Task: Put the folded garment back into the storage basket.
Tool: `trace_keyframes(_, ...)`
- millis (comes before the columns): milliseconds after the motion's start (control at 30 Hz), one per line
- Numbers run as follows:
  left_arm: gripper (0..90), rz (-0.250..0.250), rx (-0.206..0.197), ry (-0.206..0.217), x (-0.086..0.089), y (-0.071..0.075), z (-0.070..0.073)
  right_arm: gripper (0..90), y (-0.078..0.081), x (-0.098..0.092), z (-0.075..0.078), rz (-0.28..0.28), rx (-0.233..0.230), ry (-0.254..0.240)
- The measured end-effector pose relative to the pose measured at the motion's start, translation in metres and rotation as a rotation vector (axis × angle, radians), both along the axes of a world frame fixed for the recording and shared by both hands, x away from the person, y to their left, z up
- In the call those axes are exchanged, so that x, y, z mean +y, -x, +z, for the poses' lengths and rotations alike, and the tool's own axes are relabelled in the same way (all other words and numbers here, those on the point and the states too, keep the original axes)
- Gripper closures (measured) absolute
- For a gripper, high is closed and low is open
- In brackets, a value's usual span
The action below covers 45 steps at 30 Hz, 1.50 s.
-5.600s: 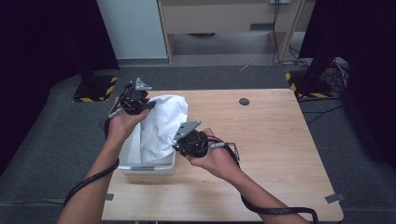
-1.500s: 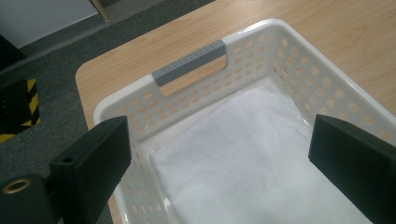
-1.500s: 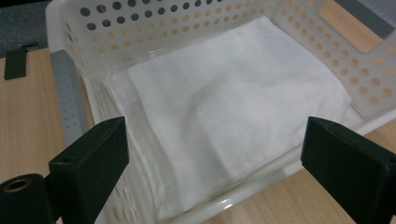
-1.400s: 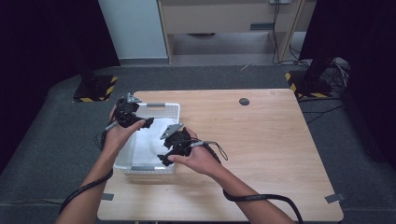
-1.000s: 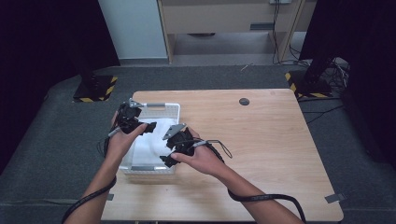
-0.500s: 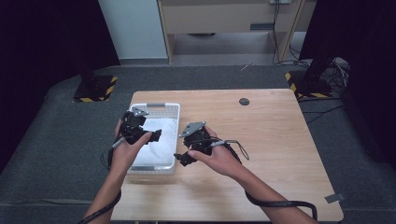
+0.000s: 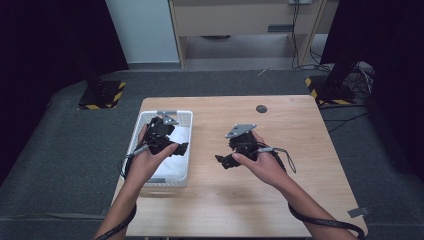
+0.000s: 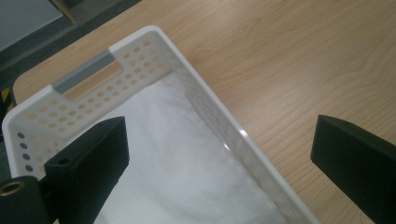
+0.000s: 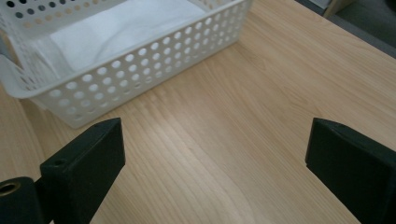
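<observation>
A white perforated basket [image 7: 162,181] stands on the left part of the wooden table [image 7: 280,200], with a white cloth [image 7: 172,162] lying folded inside it. My left gripper [image 7: 178,147] hovers over the basket, jaws wide open and holding nothing. In the left gripper view the cloth [image 8: 173,163] lies below the left gripper [image 8: 222,140], and the basket's rim [image 8: 140,35] runs between the jaws. My right gripper [image 7: 223,161] is open over bare table, just right of the basket. The right gripper view has the basket's side wall [image 9: 140,70] and the cloth [image 9: 126,23] ahead of the right gripper [image 9: 215,140].
A small dark round disc [image 7: 261,108] lies near the table's far edge. Bare wood spreads across the table's middle and right. Yellow-and-black striped stand bases [image 7: 102,97] [image 7: 327,95] sit on the floor beyond the far corners, with a cabinet [image 7: 240,20] behind.
Both grippers held the cloth above the basket, then lowered it in. They have since let go; the right gripper has drawn out to the right and the left has moved back.
</observation>
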State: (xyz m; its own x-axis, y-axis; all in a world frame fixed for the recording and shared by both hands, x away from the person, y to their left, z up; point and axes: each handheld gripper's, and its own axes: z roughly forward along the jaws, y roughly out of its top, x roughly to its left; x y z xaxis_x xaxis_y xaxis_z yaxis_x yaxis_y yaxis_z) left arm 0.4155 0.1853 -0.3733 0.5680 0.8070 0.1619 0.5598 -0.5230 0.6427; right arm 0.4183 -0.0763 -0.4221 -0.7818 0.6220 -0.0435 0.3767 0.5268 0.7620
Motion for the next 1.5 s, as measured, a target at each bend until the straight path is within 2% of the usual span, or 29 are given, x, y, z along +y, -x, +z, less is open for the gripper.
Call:
trace_keyframes(100,4.2,-0.015,0.001,-0.013,-0.007,0.0,0.001,4.8,-0.004,-0.018,0.0,-0.028,-0.002,0.0)
trace_keyframes(333,4.5,-0.002,-0.003,0.013,-0.011,-0.001,-0.003,4.7,-0.014,-0.072,0.0,-0.127,-0.002,-0.016)
trace_keyframes(467,4.6,0.01,-0.003,0.023,-0.01,0.001,-0.005,4.7,-0.018,-0.1,-0.007,-0.188,0.01,-0.025)
trace_keyframes(600,4.7,0.012,-0.007,0.024,-0.011,0.005,-0.006,4.7,-0.021,-0.12,-0.017,-0.235,0.026,-0.039)
trace_keyframes(733,4.8,0.014,-0.008,0.023,-0.01,0.008,-0.006,4.8,-0.023,-0.133,-0.022,-0.261,0.033,-0.048)
trace_keyframes(933,5.0,0.019,-0.022,0.055,-0.016,0.007,-0.002,4.9,-0.019,-0.149,-0.028,-0.296,0.043,-0.055)
trace_keyframes(1067,5.0,0.008,-0.018,0.049,-0.023,0.006,-0.002,4.9,-0.017,-0.155,-0.035,-0.308,0.055,-0.05)
trace_keyframes(1500,5.1,-0.02,0.019,0.03,-0.048,0.0,-0.022,4.9,-0.008,-0.174,-0.043,-0.326,0.063,-0.062)
